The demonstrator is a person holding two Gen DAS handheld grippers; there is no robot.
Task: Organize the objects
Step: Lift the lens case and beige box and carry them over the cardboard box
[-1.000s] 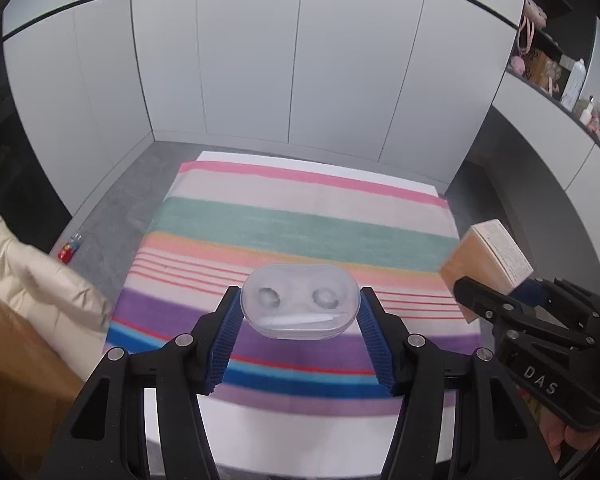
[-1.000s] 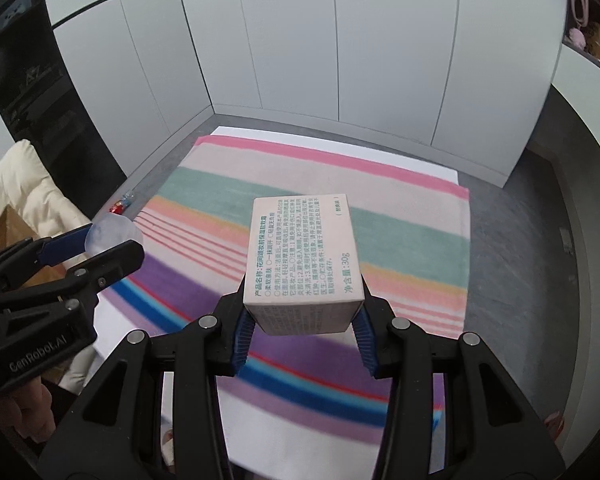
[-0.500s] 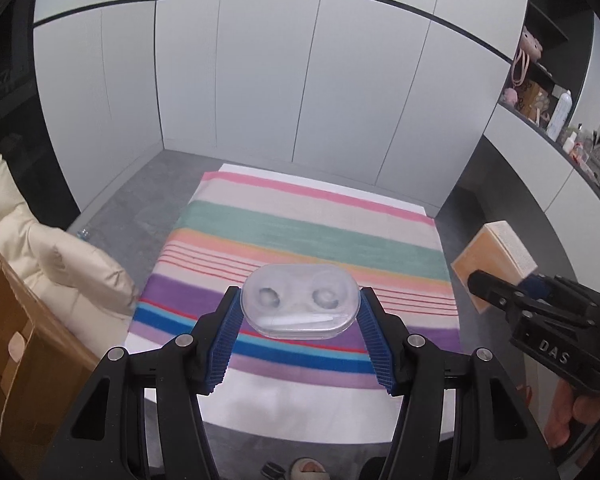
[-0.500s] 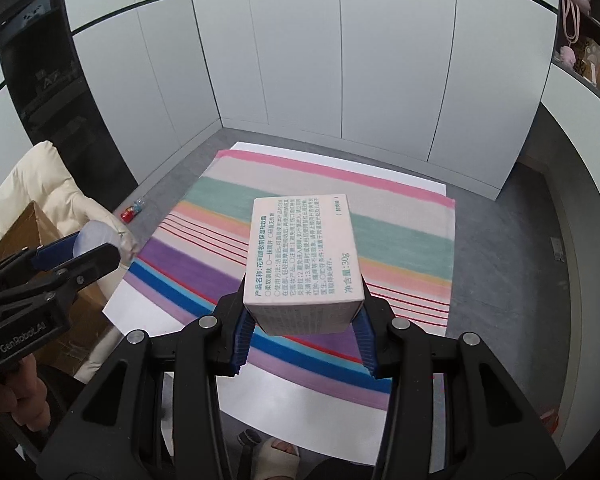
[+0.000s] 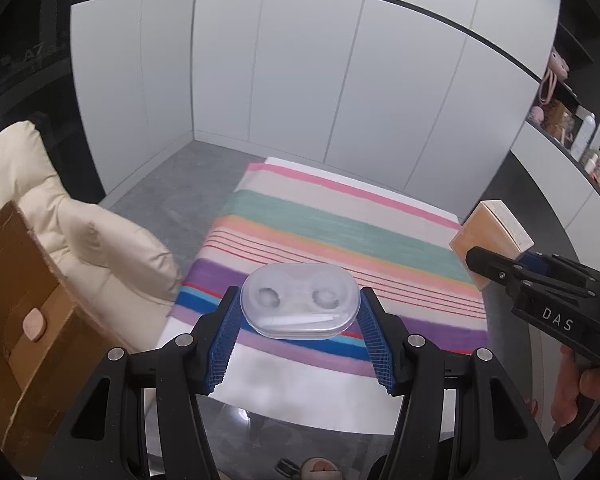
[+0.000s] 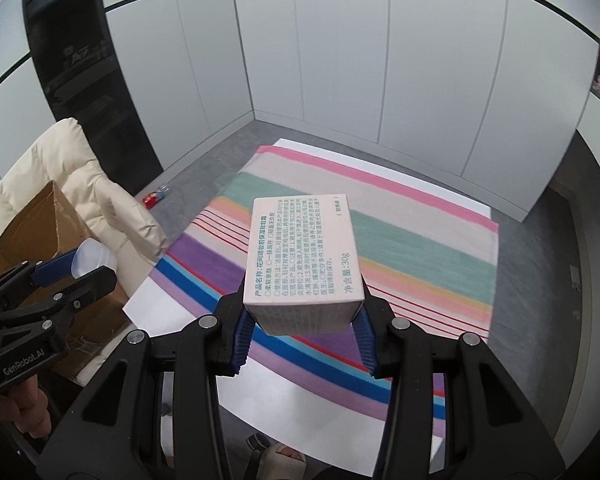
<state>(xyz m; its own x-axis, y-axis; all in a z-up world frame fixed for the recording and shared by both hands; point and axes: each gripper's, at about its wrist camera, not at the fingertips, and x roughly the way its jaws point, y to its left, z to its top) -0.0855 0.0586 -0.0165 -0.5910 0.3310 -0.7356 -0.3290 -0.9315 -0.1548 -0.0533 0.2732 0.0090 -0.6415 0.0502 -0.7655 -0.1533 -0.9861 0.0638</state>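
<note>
At the far left stood an open cardboard box with a cream padded jacket slumped against it; over the last second both had come much further into the two wrist views, while the striped cloth had slid away below and to the right, so the person appeared to have drawn both tools back off the cloth and swung them toward the box; the cloth itself lay bare of objects. Next along, the left gripper stayed clamped on a clear plastic case with two round wells, its blue pads pressing each end, the case carried in the air above the cloth's near edge and unchanged in the grip. Further right, the right gripper was likewise closed on a small printed carton, held upright between the pads and well clear of the cloth; a small red item lay on the grey floor beyond the jacket. Judging from this shift, the pick-up stage seemed finished and the carry to the box under way; neither object had yet been released.
</note>
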